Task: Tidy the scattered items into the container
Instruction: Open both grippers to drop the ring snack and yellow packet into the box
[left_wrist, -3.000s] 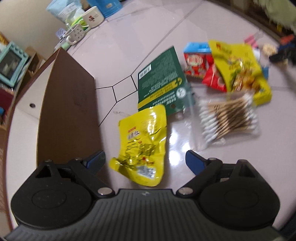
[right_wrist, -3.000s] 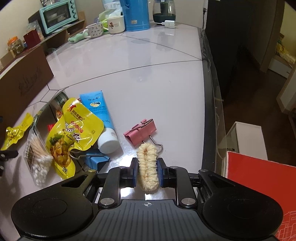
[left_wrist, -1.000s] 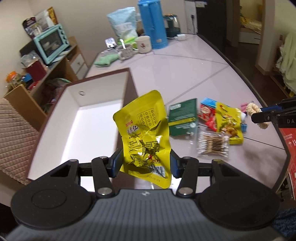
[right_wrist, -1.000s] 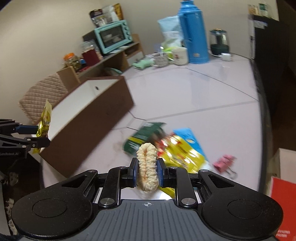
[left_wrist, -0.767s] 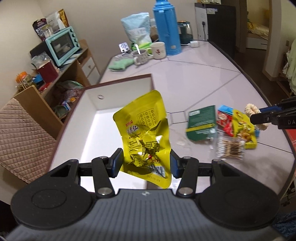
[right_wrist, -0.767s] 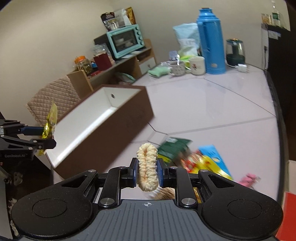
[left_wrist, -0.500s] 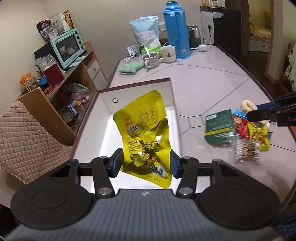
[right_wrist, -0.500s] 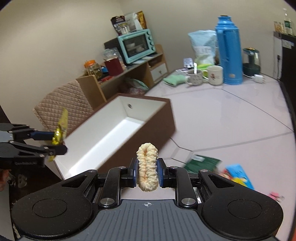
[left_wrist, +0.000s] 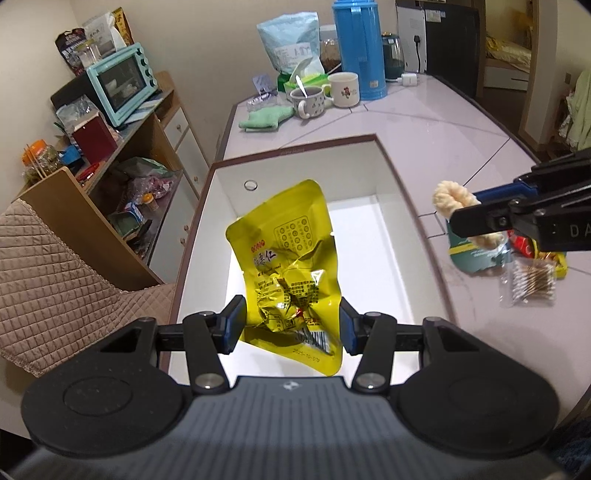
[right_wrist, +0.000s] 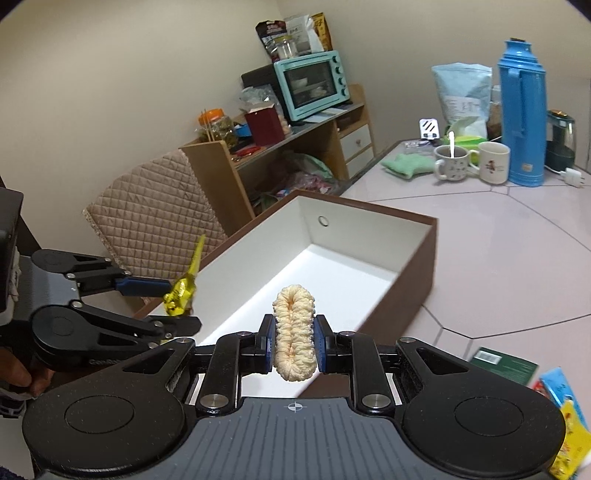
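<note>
Above the open brown box, white inside and standing on the worktop, the yellow snack pouch hangs by its lower end, pinched in the left hand-held gripper so it can drop straight in. At the box's near rim the right hand-held gripper clamps a cream scrunchie. The green packet and cotton swabs lie outside, beside the box.

One brown box, white inside. One yellow snack pouch and one cream scrunchie are held. At three o'clock: one green packet, one cotton-swab bag. At twelve: two mugs, one blue thermos.
</note>
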